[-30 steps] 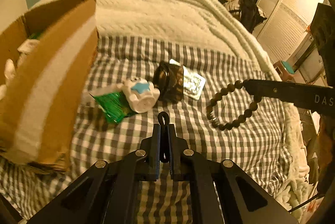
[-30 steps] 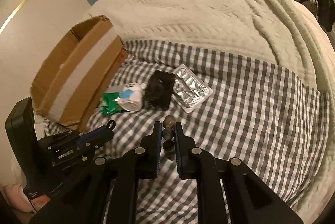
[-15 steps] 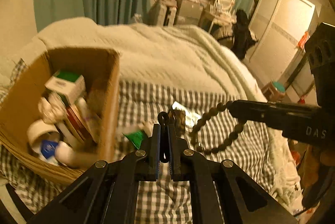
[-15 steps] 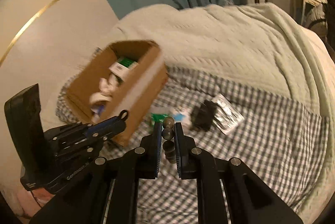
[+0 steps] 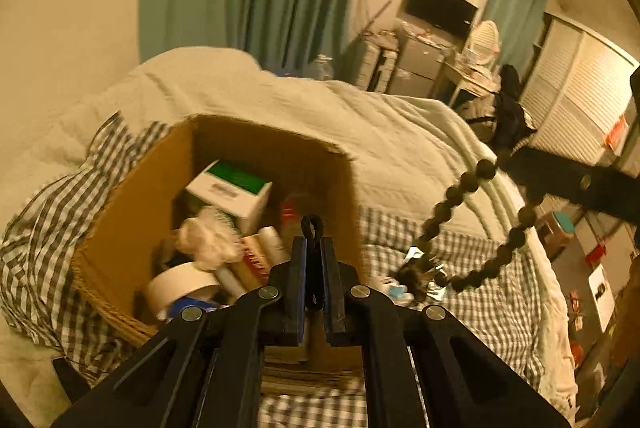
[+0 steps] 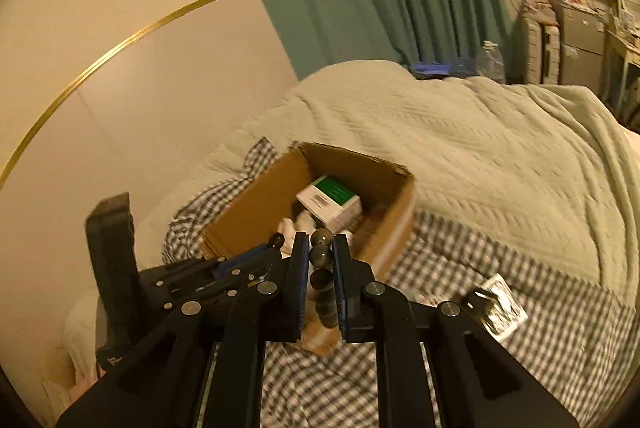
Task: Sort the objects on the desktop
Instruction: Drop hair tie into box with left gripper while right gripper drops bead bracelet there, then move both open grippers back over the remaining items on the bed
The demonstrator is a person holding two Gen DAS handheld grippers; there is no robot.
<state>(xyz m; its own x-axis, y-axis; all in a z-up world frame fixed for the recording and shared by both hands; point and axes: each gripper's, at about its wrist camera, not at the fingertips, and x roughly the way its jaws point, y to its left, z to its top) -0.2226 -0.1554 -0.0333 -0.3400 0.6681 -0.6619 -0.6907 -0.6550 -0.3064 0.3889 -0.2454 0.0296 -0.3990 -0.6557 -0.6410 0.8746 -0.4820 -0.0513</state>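
Carrying a dark round-beaded bracelet (image 5: 472, 228) above the open brown cardboard box (image 5: 160, 196).
My right tongs (image 6: 321, 256) pinch its beads; my left tongs (image 5: 312, 244) clamp a thin black loop (image 5: 312, 225). Limp, slippery, probably swings; hold between beads.

Both views are dim under a warm amber cast, with no lamp in sight. Fisheye curvature bends the walls and darkens the corners to black. Motion blur smears the checked bedsheet (image 6: 520, 328) and the cardboard box (image 5: 132, 220); the near black tongs stay sharper.
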